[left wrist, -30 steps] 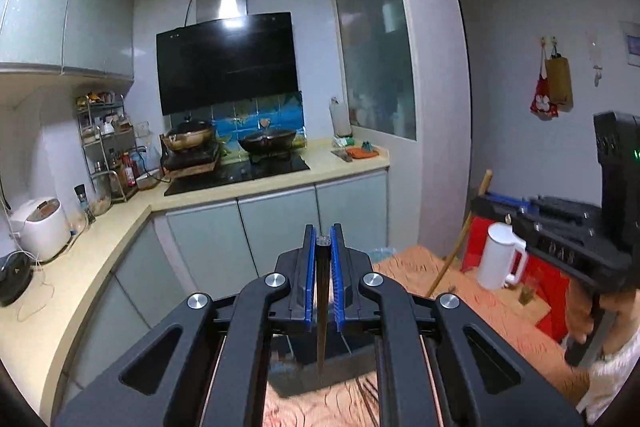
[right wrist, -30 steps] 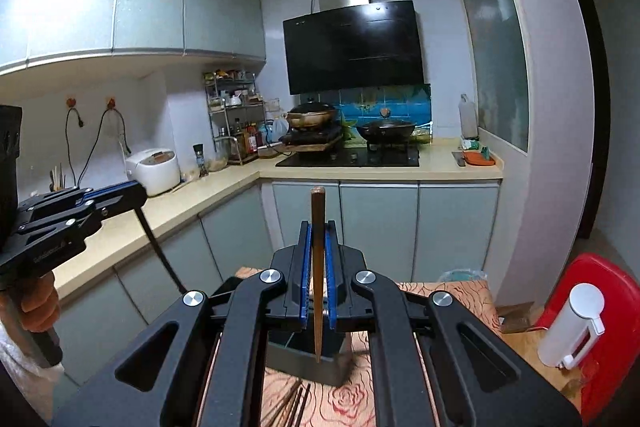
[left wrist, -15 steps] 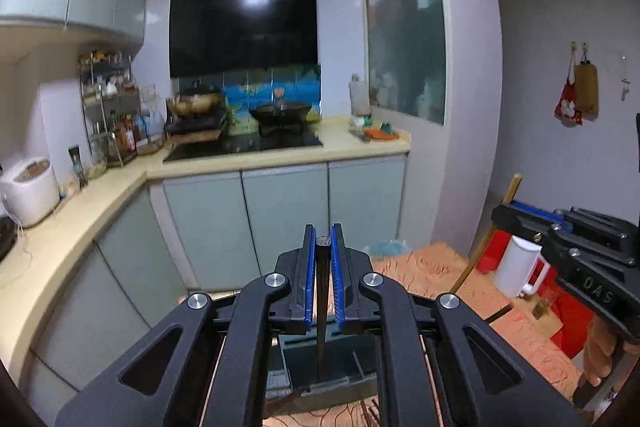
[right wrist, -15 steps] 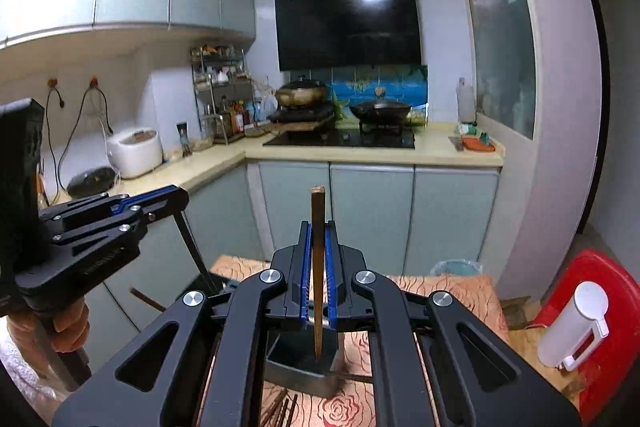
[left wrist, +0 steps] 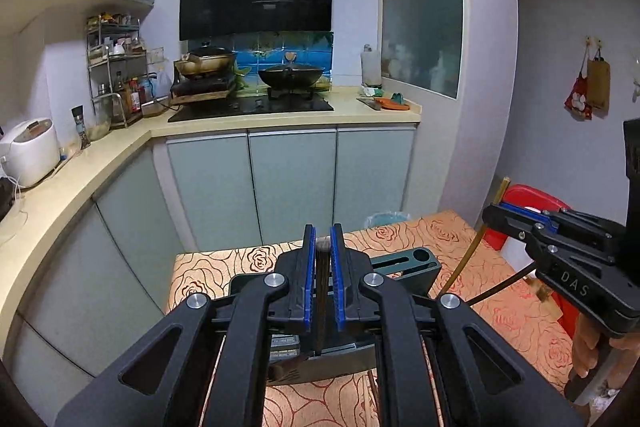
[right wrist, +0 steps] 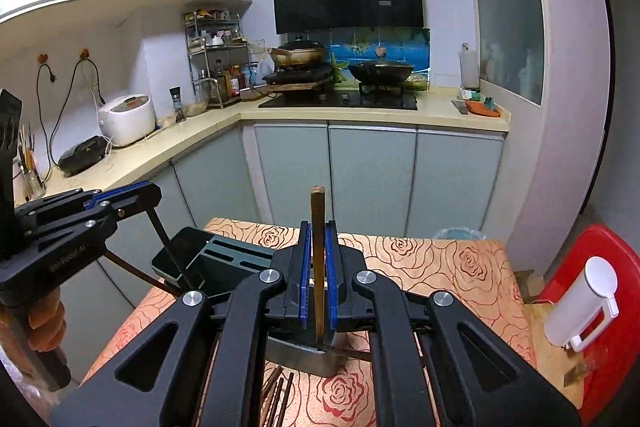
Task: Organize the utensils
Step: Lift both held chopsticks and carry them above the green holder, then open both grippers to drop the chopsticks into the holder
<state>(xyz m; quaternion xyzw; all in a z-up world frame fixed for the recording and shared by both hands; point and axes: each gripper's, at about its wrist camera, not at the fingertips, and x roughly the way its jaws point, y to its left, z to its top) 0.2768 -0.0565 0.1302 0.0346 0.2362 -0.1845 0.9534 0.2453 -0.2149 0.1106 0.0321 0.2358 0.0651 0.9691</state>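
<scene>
My left gripper (left wrist: 322, 247) is shut on a dark chopstick (left wrist: 320, 291) that points down toward the grey-green utensil holder (left wrist: 404, 265) on the rose-patterned tablecloth. My right gripper (right wrist: 318, 243) is shut on a light wooden chopstick (right wrist: 318, 227), held upright above the same holder (right wrist: 236, 255). The right gripper also shows at the right of the left wrist view (left wrist: 560, 247) with its chopstick slanting down. The left gripper shows at the left of the right wrist view (right wrist: 80, 223). Several loose chopsticks (right wrist: 278, 397) lie on the cloth below the holder.
The small table (left wrist: 440, 235) stands in front of the pale kitchen cabinets (left wrist: 292, 183). A white kettle (right wrist: 584, 303) sits on a red stool (right wrist: 600, 251) at the right. A bin (right wrist: 460, 234) stands behind the table. The counter (right wrist: 200, 135) holds a rice cooker.
Both grippers have tilted down and moved nearer the table, so the holder and cloth show more. Each still holds its chopstick.
</scene>
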